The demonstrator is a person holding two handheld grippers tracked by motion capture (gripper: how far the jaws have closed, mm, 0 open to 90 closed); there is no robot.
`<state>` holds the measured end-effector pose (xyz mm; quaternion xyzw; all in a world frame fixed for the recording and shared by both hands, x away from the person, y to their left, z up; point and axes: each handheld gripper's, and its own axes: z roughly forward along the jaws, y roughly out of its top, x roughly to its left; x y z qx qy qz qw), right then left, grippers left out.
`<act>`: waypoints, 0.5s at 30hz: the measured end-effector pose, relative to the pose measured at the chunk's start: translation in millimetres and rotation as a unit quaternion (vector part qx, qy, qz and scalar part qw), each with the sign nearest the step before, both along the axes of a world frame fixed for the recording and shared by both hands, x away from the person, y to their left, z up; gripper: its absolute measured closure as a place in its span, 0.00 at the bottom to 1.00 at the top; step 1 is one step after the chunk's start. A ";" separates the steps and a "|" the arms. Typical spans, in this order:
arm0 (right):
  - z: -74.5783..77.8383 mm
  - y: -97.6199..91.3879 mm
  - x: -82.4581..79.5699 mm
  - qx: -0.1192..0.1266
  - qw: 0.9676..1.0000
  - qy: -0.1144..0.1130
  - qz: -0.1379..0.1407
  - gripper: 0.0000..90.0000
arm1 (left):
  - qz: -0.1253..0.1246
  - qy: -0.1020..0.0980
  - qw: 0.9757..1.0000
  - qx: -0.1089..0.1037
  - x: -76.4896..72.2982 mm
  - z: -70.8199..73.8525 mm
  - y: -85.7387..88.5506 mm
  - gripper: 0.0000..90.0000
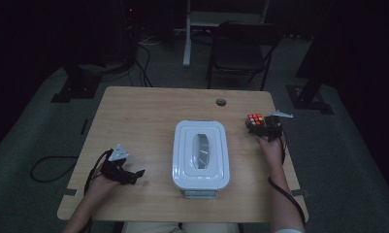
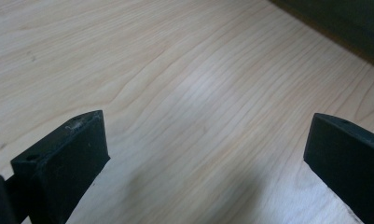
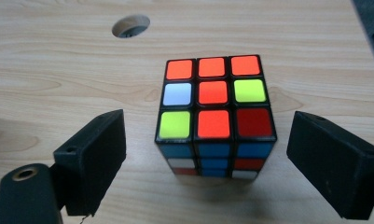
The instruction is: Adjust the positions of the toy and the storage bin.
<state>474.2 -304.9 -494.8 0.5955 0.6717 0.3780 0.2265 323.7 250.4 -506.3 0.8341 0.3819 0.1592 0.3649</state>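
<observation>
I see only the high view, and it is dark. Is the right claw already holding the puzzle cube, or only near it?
Observer: Only near. In the right gripper view the cube stands on the table between the open jaws of the right claw, with a gap on each side.
Operator: Which colour is on the top face?
Observer: Mostly orange, with one white sticker, two yellow-green ones and one darker red corner.
Operator: And the left claw, does it have anything?
Observer: No. The left claw is open, with bare wood between its jaws.
</observation>
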 end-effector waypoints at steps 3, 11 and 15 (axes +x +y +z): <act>-3.2 1.2 6.9 -0.009 1.000 0.005 -0.006 0.13 | 0.007 0.004 1.000 0.003 -1.2 -5.0 2.5 0.00; -10.6 -1.4 15.7 -0.013 1.000 0.019 -0.018 0.17 | 0.009 0.025 1.000 0.012 1.3 -17.1 3.9 0.00; -13.3 -1.1 16.6 -0.017 0.999 0.020 -0.018 0.20 | 0.004 0.018 0.999 0.034 2.5 -17.5 3.6 0.01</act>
